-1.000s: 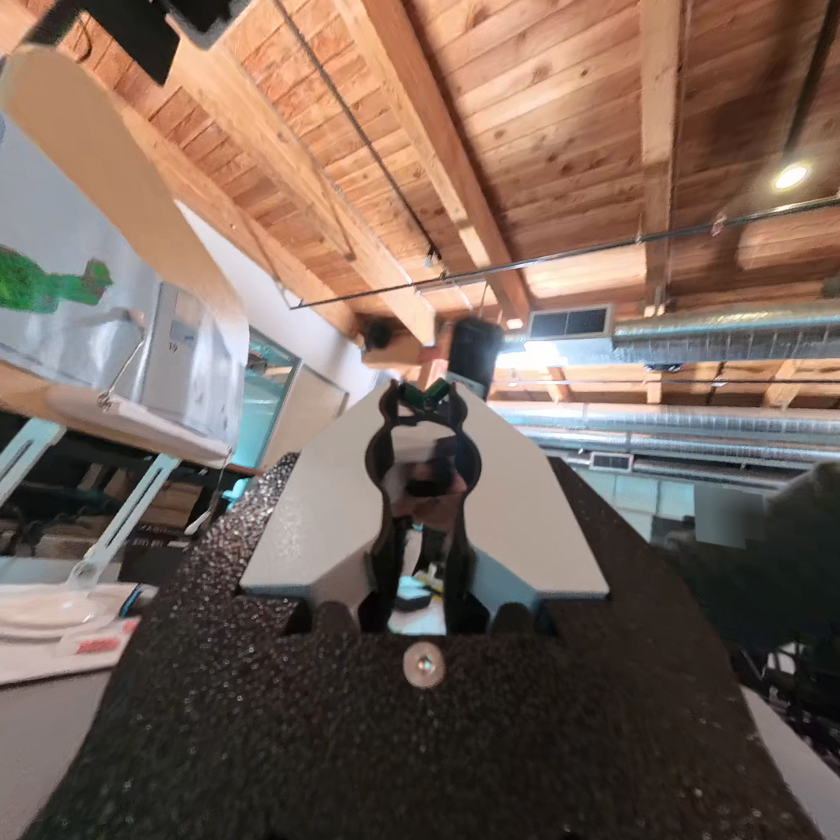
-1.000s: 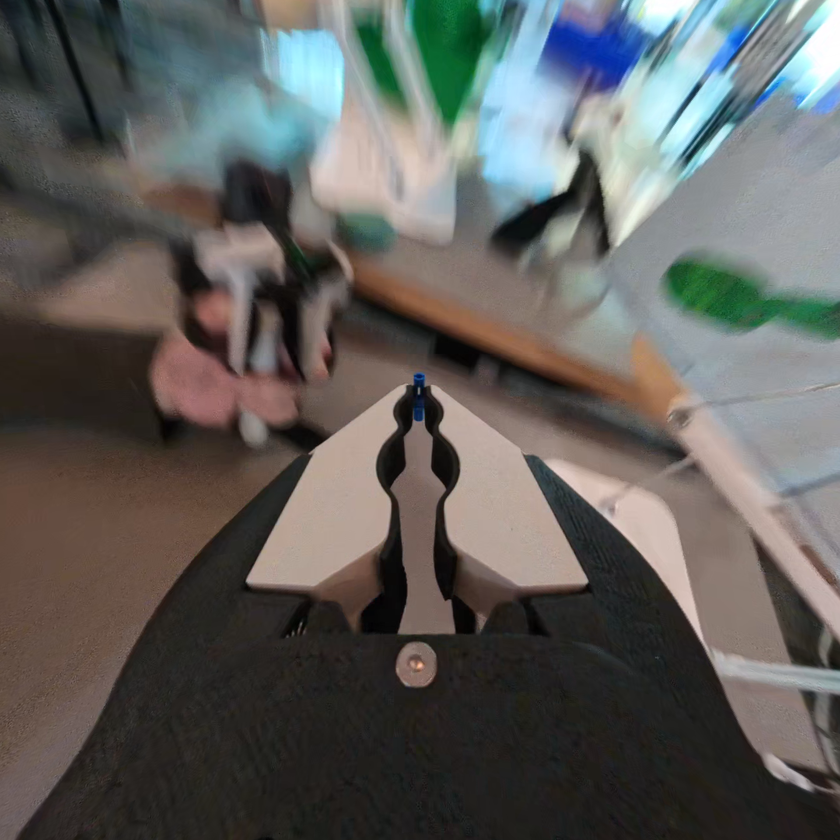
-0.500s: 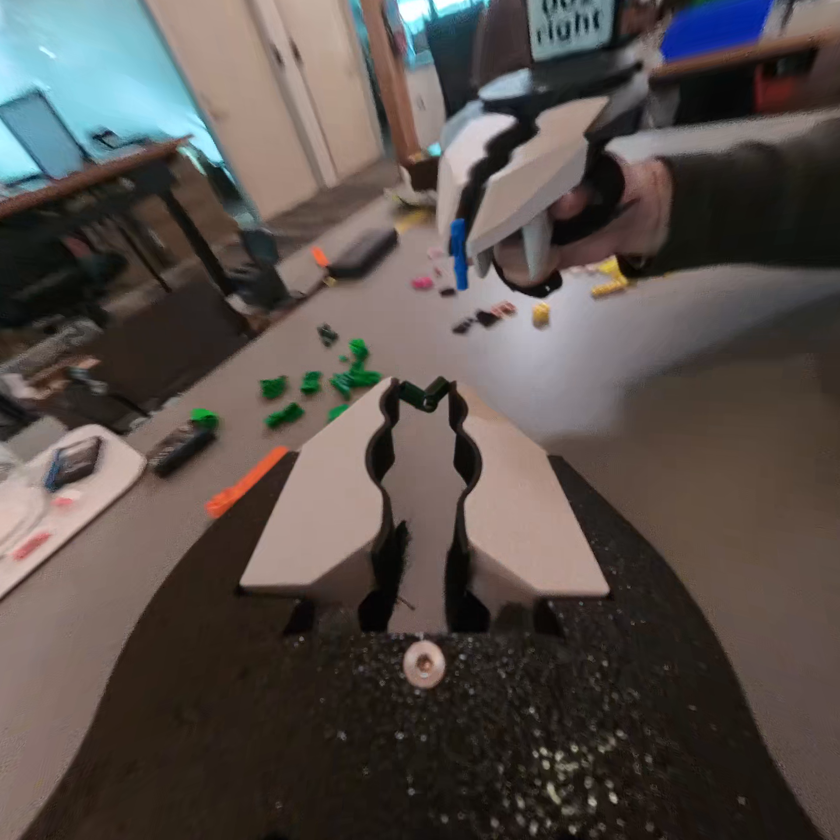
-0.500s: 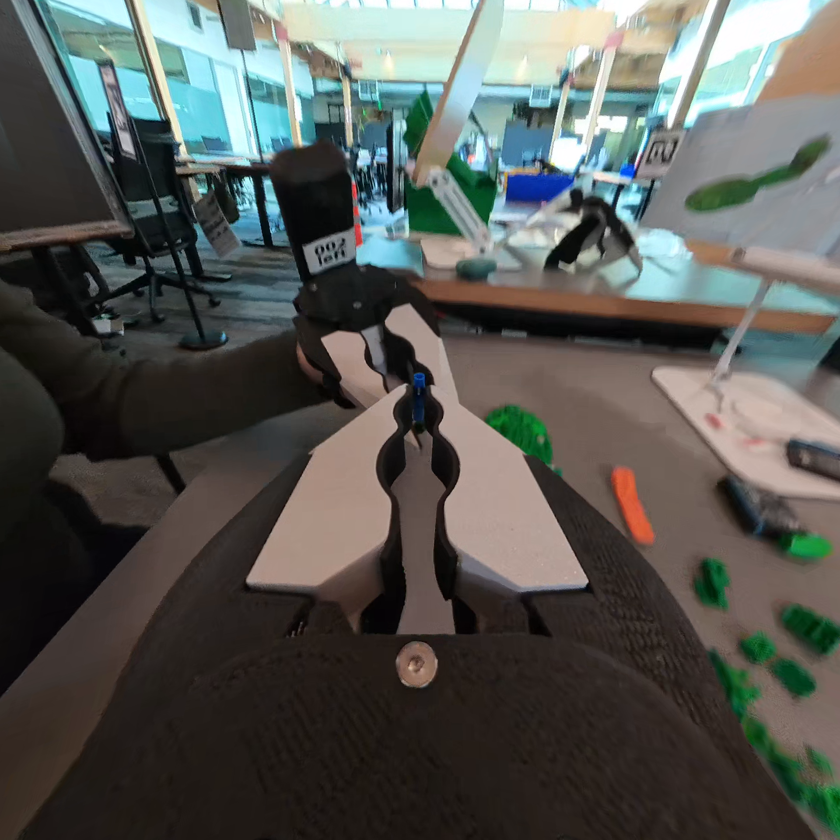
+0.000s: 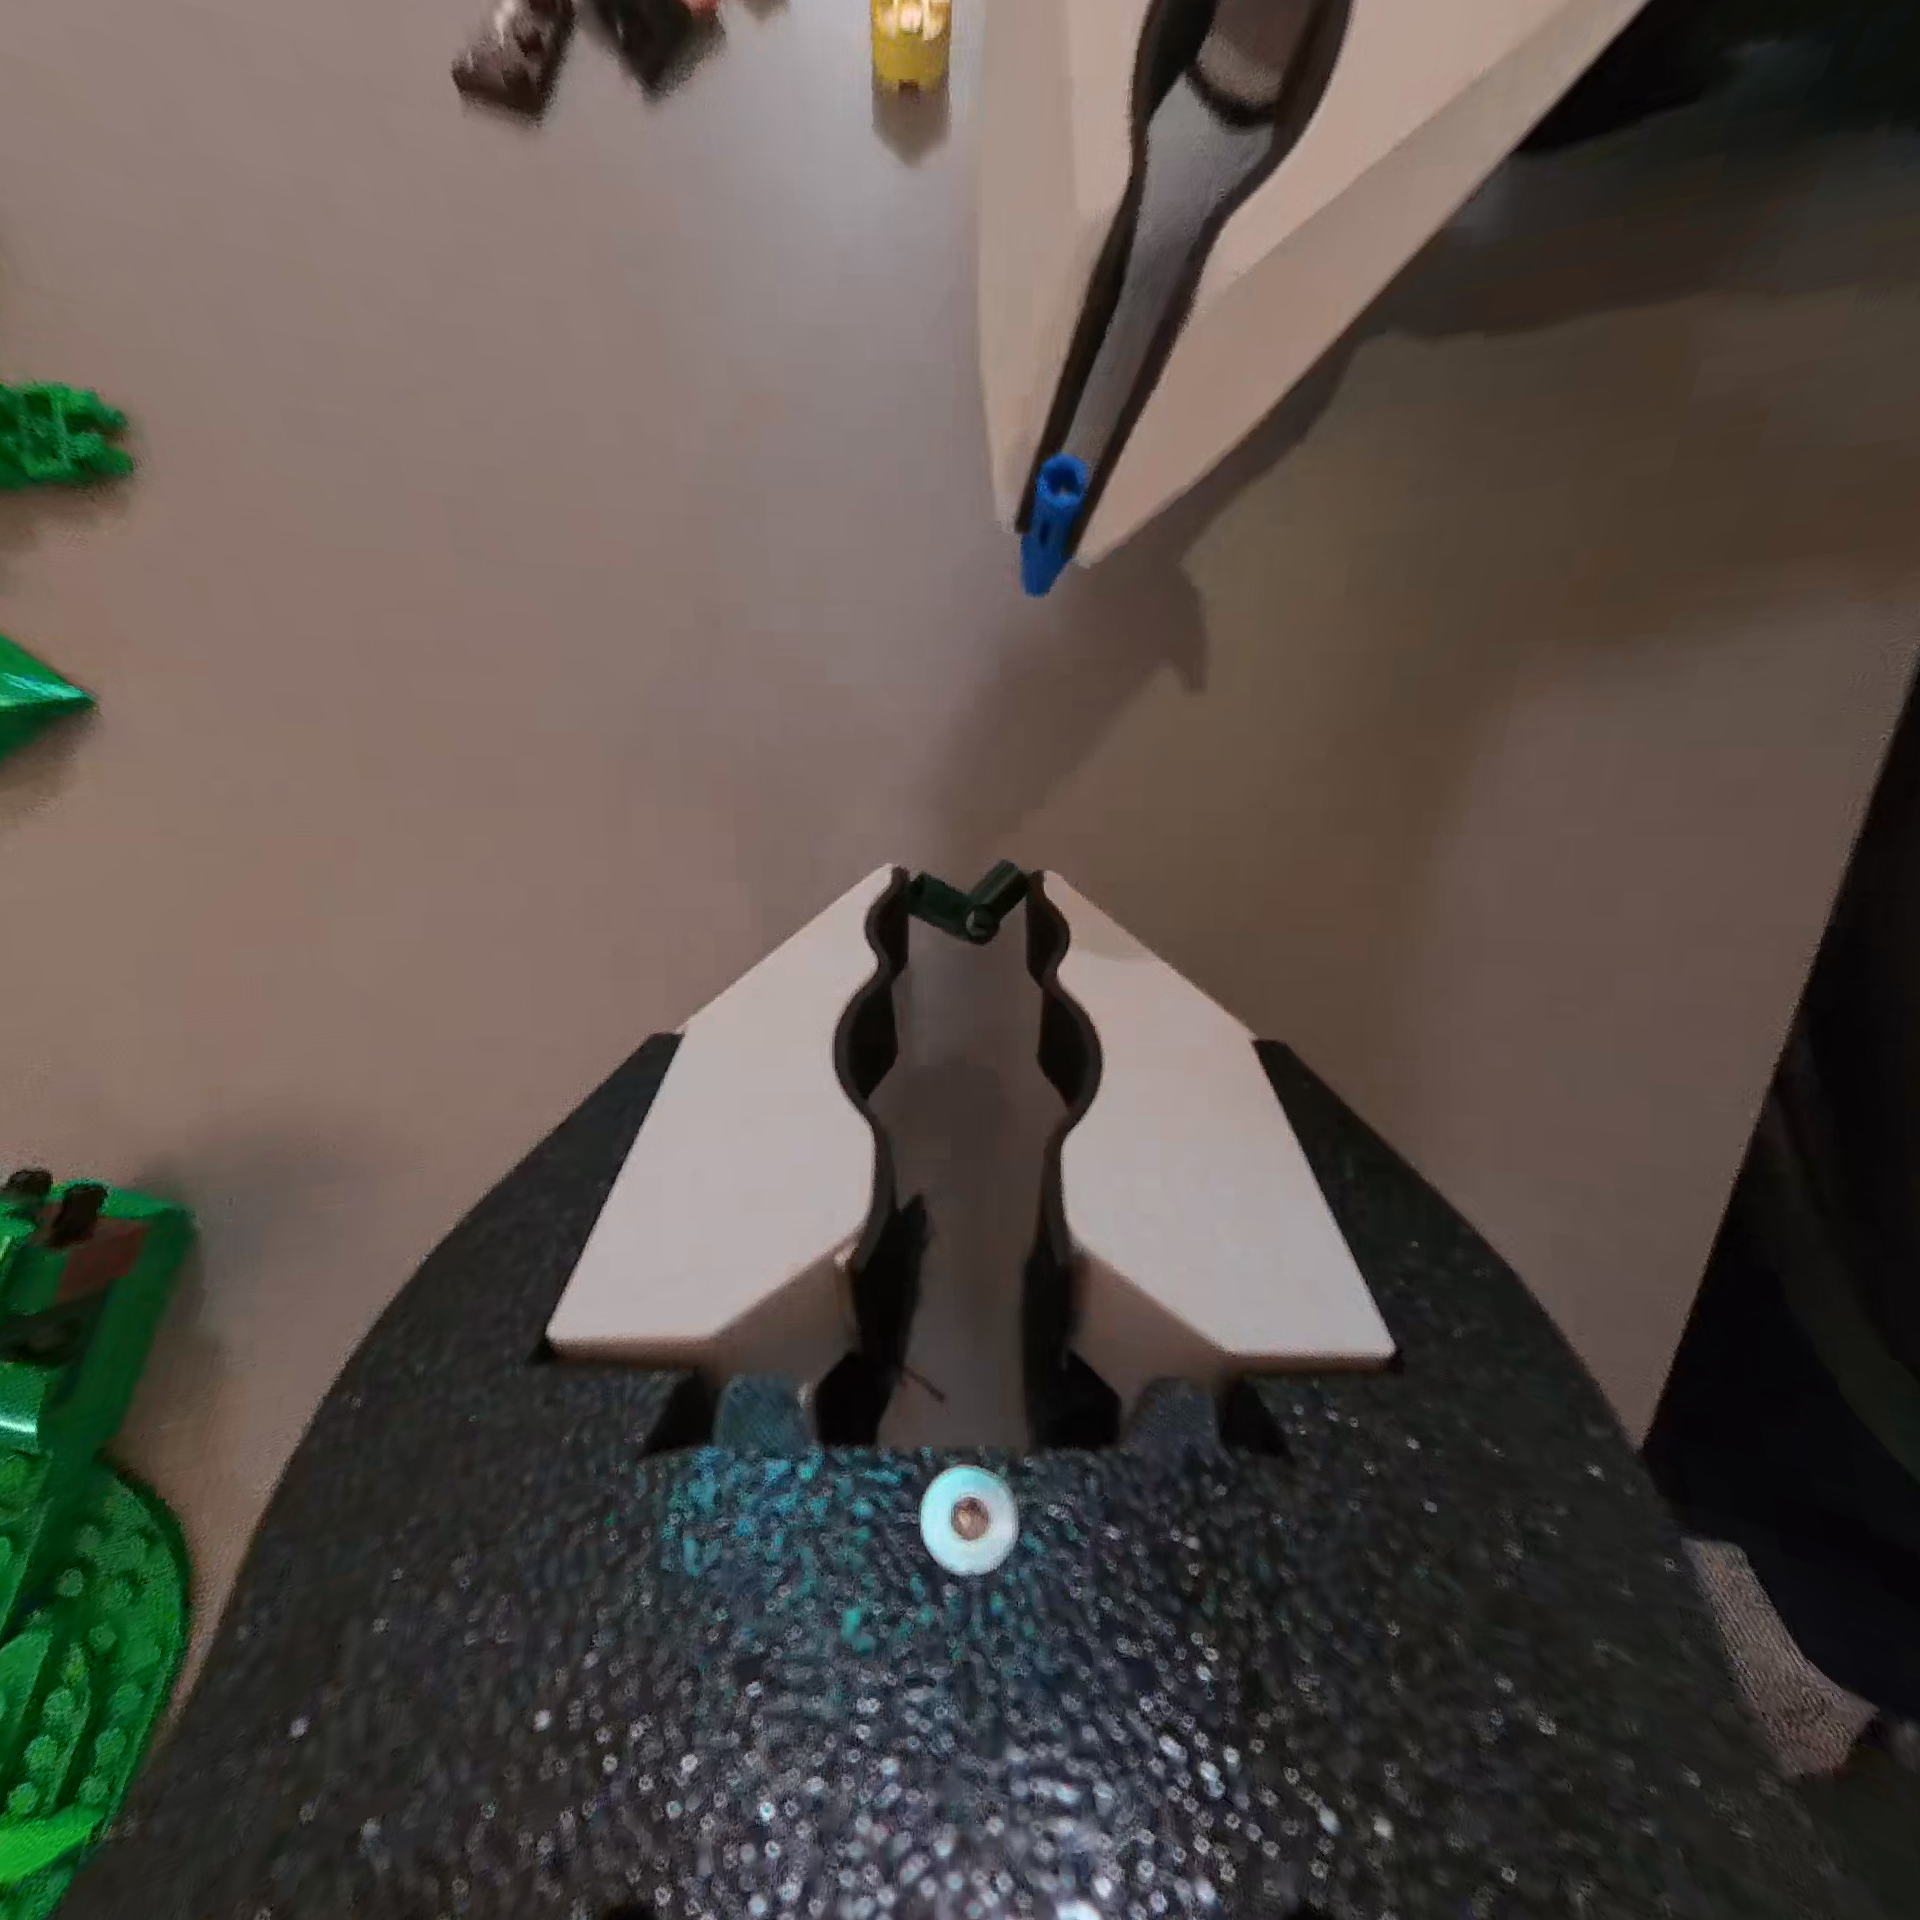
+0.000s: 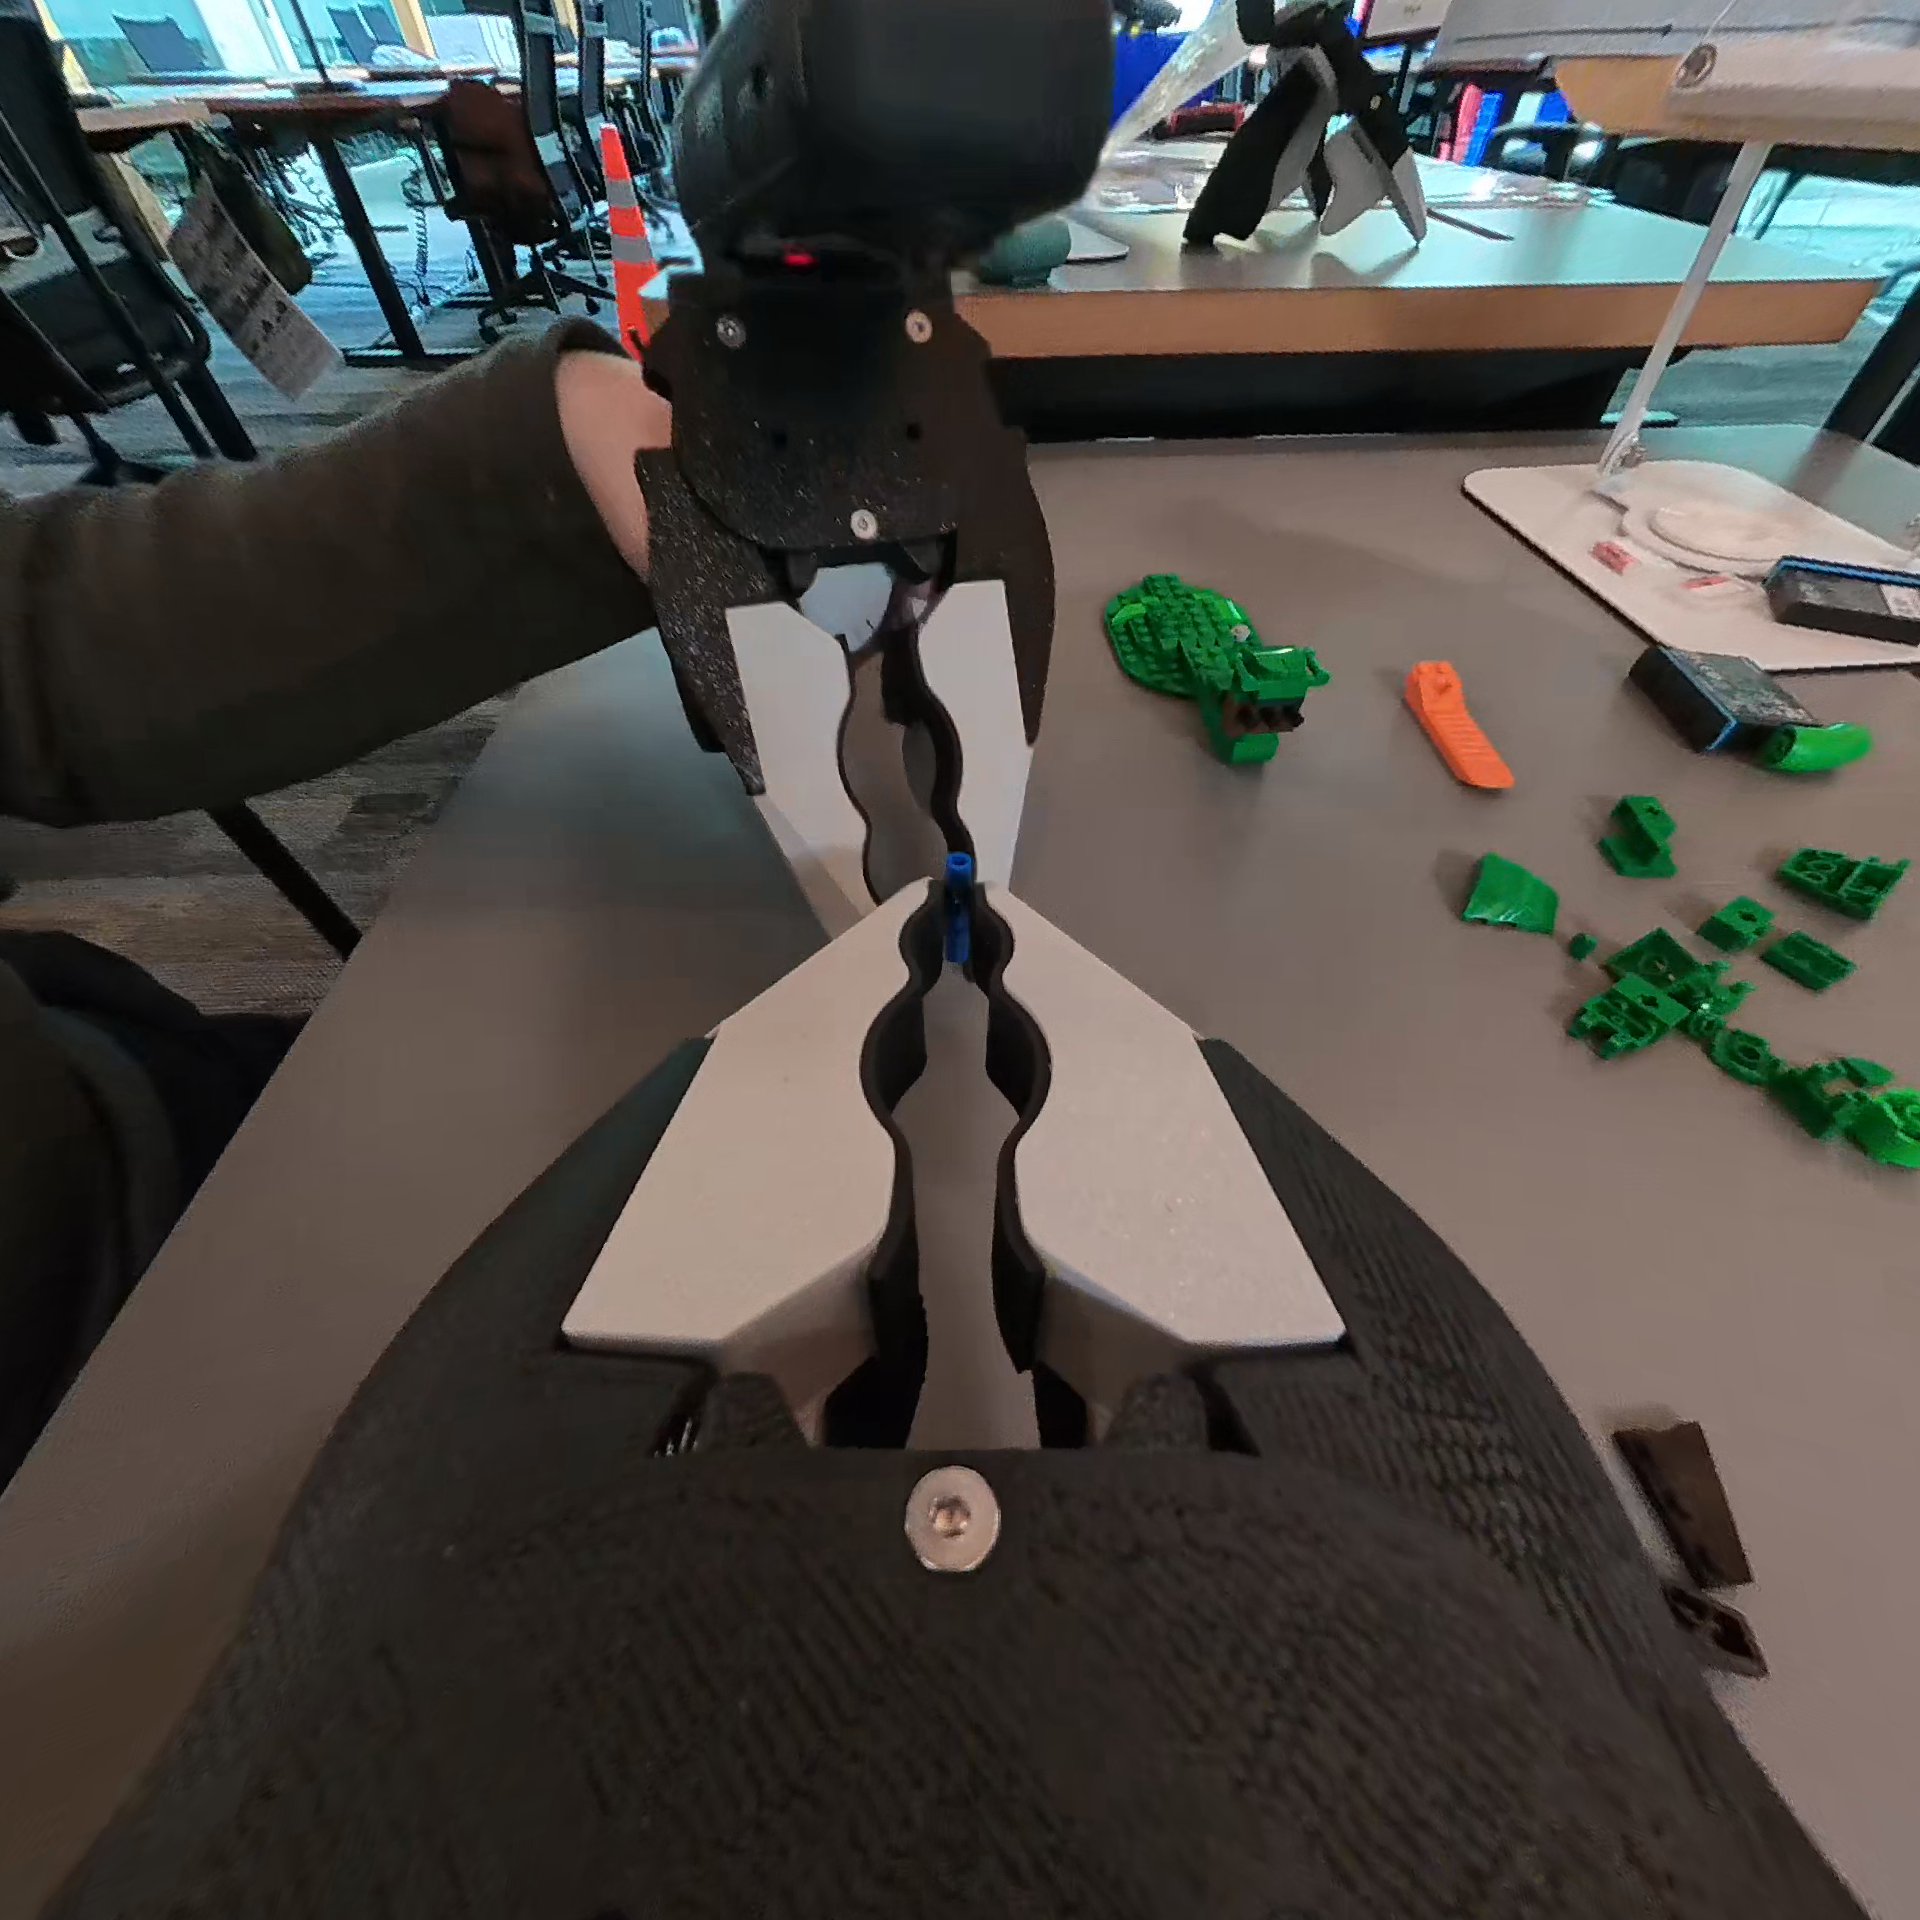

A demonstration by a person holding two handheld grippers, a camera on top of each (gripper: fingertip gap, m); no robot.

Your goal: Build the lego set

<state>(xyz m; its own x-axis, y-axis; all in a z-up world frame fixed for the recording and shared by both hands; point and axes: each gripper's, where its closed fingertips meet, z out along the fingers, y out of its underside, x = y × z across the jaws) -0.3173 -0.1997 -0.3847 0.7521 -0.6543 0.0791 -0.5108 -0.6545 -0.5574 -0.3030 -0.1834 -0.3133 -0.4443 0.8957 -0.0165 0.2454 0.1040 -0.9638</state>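
Observation:
My left gripper (image 5: 968, 902) is shut on a small dark green bent connector piece (image 5: 971, 902) and points down at the grey table. My right gripper (image 6: 954, 914) is shut on a small blue pin (image 6: 955, 904); it also shows in the left wrist view (image 5: 1049, 540), above and slightly right of my left fingertips, with the blue pin (image 5: 1051, 525) sticking out. In the right wrist view the left gripper (image 6: 914, 883) hangs tip-down just beyond the pin. A partly built green lego model (image 6: 1210, 665) lies on the table.
Loose green pieces (image 6: 1704, 987) lie at the right, with an orange brick separator (image 6: 1455, 722), a black box (image 6: 1720, 696) and a white tray (image 6: 1662, 540). Dark and yellow pieces (image 5: 904, 36) lie far off. A person's sleeve (image 6: 312, 603) reaches in from the left. My right fingertips sit around 7 cm from my left ones.
My left gripper has swung from the ceiling down to face the table. The two grippers have come close together, tip to tip. Both pieces stay held.

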